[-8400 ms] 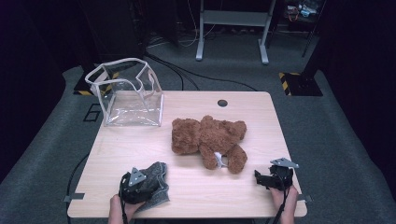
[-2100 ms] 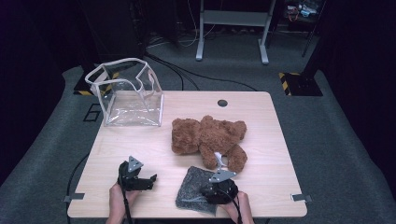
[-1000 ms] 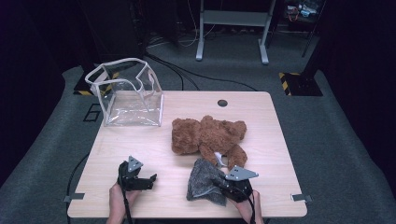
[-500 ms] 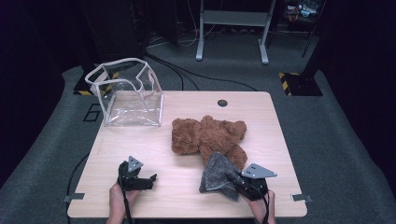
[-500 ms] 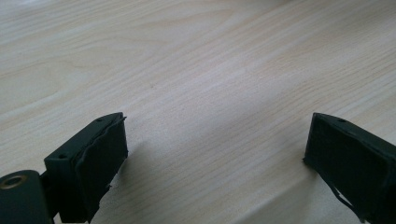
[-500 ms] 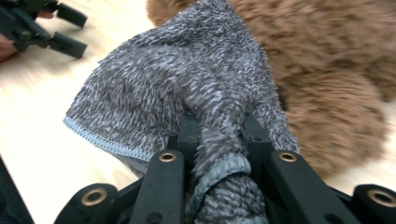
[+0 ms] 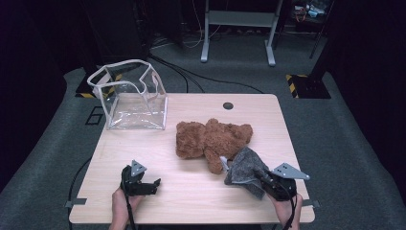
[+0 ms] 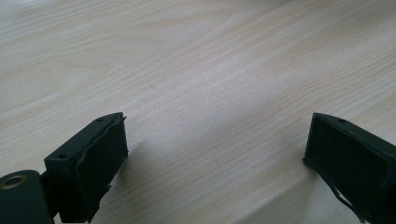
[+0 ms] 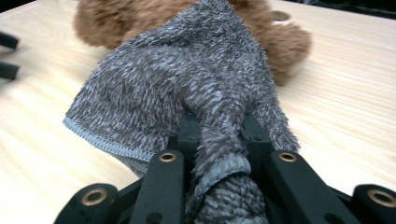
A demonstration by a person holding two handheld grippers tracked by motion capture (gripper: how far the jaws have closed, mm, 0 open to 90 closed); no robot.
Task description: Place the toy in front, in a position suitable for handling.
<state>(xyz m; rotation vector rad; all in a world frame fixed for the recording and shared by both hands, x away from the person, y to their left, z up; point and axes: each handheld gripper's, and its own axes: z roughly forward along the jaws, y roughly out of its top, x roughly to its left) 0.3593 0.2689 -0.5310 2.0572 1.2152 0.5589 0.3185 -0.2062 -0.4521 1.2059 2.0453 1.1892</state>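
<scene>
- One grey fleecy cloth [image 7: 246,170] sits at the lower right of the high view, bunched and lifted off the wooden table [image 7: 191,201], its far edge touching the brown teddy bear [image 7: 210,139].
- In the right gripper view the cloth [image 9: 187,88] fills the centre, a hemmed fold pinched between the two black jaws, with a stitched edge hanging at the left.
- The right gripper [image 7: 261,179] has its jaws drawn narrow and clamped on the cloth; it points toward the upper left of the high view, its grey three-cornered plate on top, a hand below it at the bottom edge.
- The left gripper [image 7: 154,184] lies low at the lower left of the high view, pointing right, held by a hand at the bottom edge; its jaws stand wide with nothing but bare tabletop [image 8: 210,93] between them.
- Open wood lies between the two grippers and along the table's front edge; the right gripper is near the table's right edge.
- One teddy bear lies at the centre of the high view, well apart from one clear plastic bag [image 7: 131,98] standing open at the upper left of the table.
- One round dark hole [image 7: 228,105] sits near the table's far edge.
</scene>
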